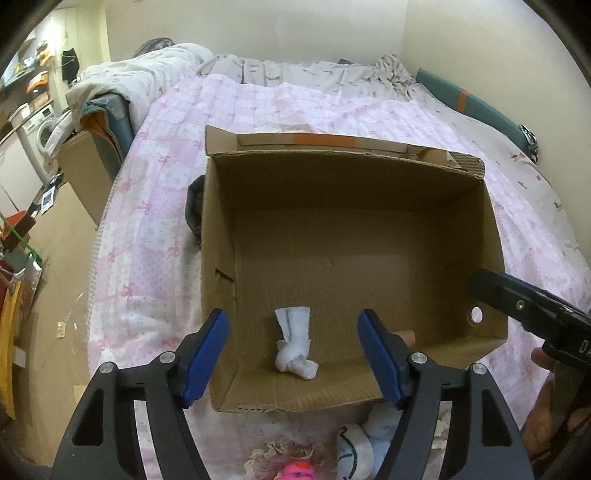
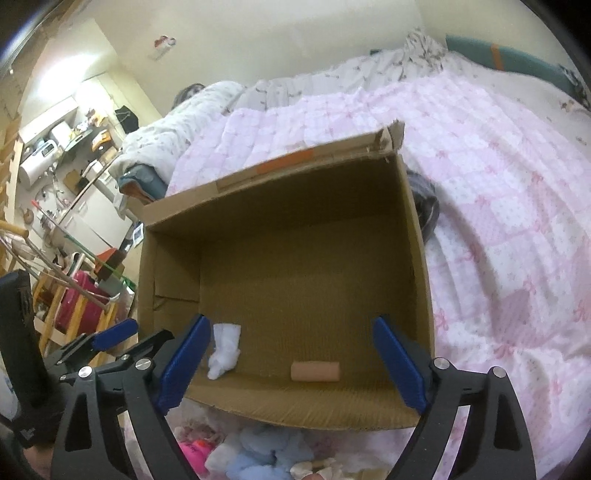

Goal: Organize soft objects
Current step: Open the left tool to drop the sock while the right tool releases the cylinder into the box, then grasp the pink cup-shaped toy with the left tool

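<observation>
An open cardboard box [image 1: 343,229] sat on a pink patterned quilt [image 1: 155,206] covering the bed. A knotted white sock [image 1: 293,343] lay on the box floor near its near wall. The left gripper [image 1: 291,354] hung above that wall, jaws spread wide and empty. The right gripper [image 1: 524,306] reached in from the right edge. Small soft items [image 1: 354,446] lay on the quilt nearest the camera.

Cream walls [image 1: 258,33] behind a bed under a pink patchwork quilt [image 1: 155,177]; white front-loading washing machine [image 1: 40,129] far left.
</observation>
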### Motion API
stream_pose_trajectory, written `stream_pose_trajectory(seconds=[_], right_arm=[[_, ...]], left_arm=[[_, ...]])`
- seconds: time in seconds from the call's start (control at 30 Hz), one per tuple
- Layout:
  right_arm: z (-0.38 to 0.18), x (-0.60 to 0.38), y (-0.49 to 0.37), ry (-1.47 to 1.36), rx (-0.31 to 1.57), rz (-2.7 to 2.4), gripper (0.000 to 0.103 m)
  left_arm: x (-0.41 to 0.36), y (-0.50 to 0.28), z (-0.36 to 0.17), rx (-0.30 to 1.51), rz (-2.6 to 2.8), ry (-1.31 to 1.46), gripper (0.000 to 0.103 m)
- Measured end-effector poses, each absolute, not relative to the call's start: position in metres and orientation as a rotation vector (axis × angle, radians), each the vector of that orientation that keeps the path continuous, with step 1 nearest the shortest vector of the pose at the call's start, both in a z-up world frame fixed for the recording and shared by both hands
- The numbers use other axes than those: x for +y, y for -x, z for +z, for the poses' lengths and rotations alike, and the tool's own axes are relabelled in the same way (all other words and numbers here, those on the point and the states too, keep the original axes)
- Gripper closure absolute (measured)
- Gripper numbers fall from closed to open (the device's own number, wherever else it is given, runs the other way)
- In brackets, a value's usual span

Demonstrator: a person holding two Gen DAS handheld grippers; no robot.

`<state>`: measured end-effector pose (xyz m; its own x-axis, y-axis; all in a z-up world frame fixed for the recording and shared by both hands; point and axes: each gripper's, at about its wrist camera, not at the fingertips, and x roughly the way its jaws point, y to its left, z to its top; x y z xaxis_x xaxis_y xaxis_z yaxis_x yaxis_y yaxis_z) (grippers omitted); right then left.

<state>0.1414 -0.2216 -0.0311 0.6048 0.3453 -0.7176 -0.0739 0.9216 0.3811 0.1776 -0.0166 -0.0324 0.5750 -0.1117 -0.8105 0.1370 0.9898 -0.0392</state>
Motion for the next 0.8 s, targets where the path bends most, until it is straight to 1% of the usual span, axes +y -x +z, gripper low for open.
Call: stream_pose_trajectory(seconds=[0.13, 0.3, 0.43, 0.7, 0.8], right_arm=[[-0.028, -0.219, -0.136, -0.280, 0.859, 0.252, 0.005], [-0.033, -0.219, -0.134, -0.275, 0.911, 0.230, 0.005], [-0.028, -0.222, -0.127, -0.272, 0.909, 0.217, 0.005], [-0.017, -0.223, -0.100, -0.265, 0.897, 0.206, 0.005], [-0.014, -0.222, -0.090, -0.272, 0.894, 0.219, 0.005]], left_arm=[[-0.010, -0.173, -0.024, 0.921, -0.124, -0.019, 0.033], [-0.007, -0.167, -0.014, 0.883, -0.081, -0.053, 0.033], [-0.005, -0.160, -0.007, 0.878, -0.073, -0.065, 0.033], [0.013, -0.139, -0.001, 0.900, -0.080, 0.018, 0.033], [0.018, -0.127, 0.001, 0.879, -0.085, 0.035, 0.033]])
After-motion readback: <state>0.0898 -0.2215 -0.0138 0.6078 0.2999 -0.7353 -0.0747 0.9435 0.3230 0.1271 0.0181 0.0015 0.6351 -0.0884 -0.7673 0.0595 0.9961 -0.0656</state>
